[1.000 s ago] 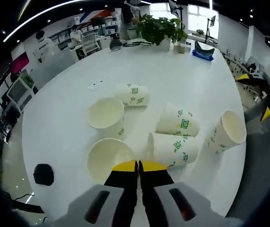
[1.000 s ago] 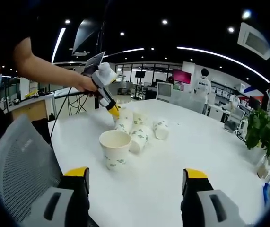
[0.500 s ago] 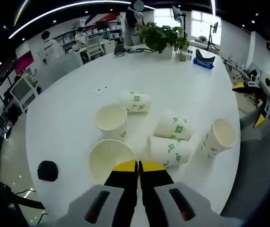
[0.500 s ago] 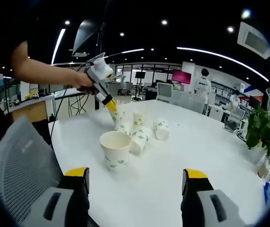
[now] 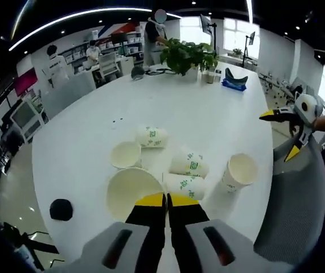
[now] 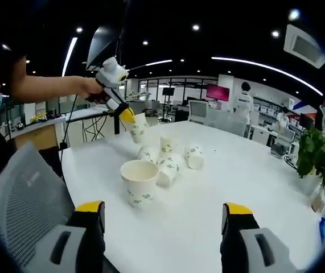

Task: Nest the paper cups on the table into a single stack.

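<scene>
Several white paper cups with green marks are on the white round table [image 5: 196,108]. My left gripper [image 5: 166,199] is shut on the rim of one cup [image 5: 131,190], held in the air above the table. In the right gripper view that cup [image 6: 137,129] hangs tilted from the left gripper [image 6: 127,115]. Below it, one cup [image 5: 125,153] stands upright and three lie on their sides [image 5: 152,136] [image 5: 189,165] [image 5: 185,185]. Another upright cup [image 6: 139,181] stands nearest my right gripper [image 6: 163,210], which is open and empty, back from the table edge.
A potted plant [image 5: 188,54] and a blue item [image 5: 235,79] stand at the table's far side. A small black round object [image 5: 61,209] lies near the left edge. A grey mesh chair [image 6: 25,193] is beside the table. People are in the office behind.
My left gripper has risen with the cup, lifting it off the table away from the other cups. The right gripper has stayed where it was, open.
</scene>
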